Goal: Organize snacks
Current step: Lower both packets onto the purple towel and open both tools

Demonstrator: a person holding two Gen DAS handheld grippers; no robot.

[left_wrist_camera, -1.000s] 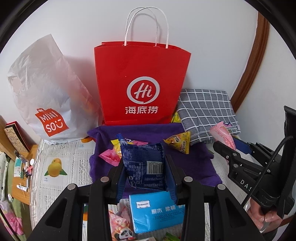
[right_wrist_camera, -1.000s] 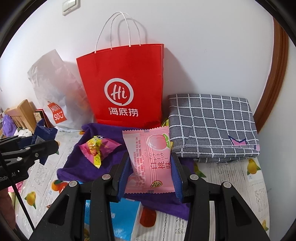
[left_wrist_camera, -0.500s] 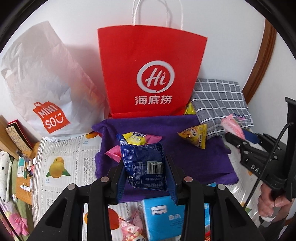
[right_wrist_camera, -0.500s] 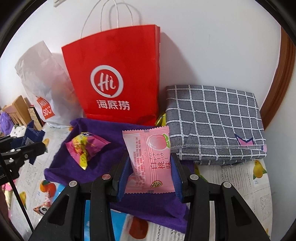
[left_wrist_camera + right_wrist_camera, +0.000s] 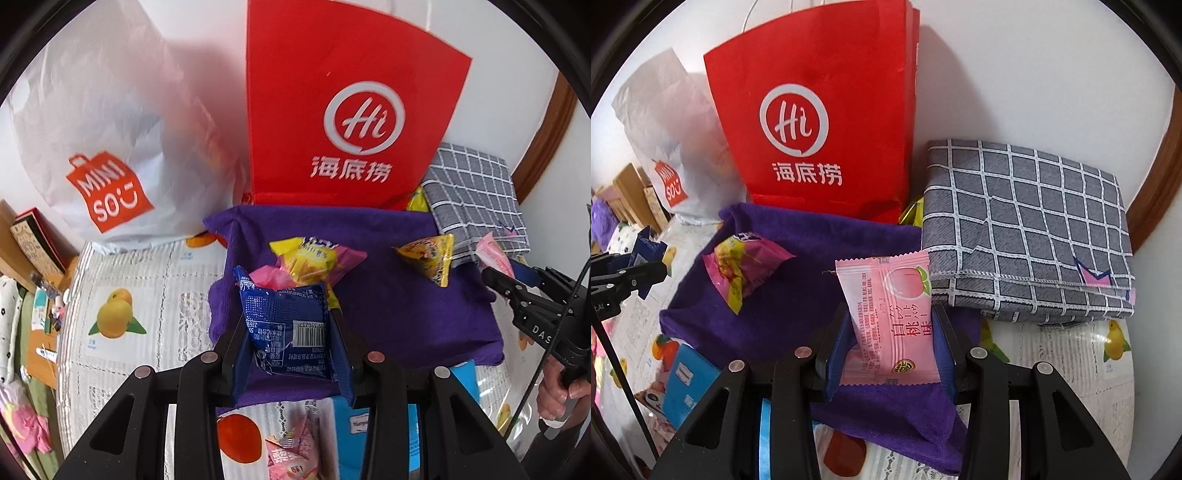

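My left gripper (image 5: pixel 290 328) is shut on a dark blue snack packet (image 5: pixel 288 328), held above the near edge of a purple towel (image 5: pixel 388 314). A pink and yellow snack bag (image 5: pixel 314 258) and a small orange-yellow packet (image 5: pixel 430 256) lie on that towel. My right gripper (image 5: pixel 892 332) is shut on a pink peach-printed packet (image 5: pixel 892 321) over the same purple towel (image 5: pixel 798 295). The pink and yellow bag (image 5: pixel 742 264) lies to its left. Each gripper shows at the edge of the other's view, the right gripper (image 5: pixel 496 275) and the left gripper (image 5: pixel 655 271).
A red paper bag (image 5: pixel 354 110) and a white plastic bag (image 5: pixel 99 129) stand against the wall behind the towel. A folded grey checked cloth (image 5: pixel 1027 229) lies at the right. A blue box (image 5: pixel 685 384) and pink packets (image 5: pixel 295 454) lie on the fruit-print tablecloth (image 5: pixel 140 295) nearby.
Both grippers have come down and forward toward the purple towel, each still holding its packet. The red bag and the towel now look larger and closer.
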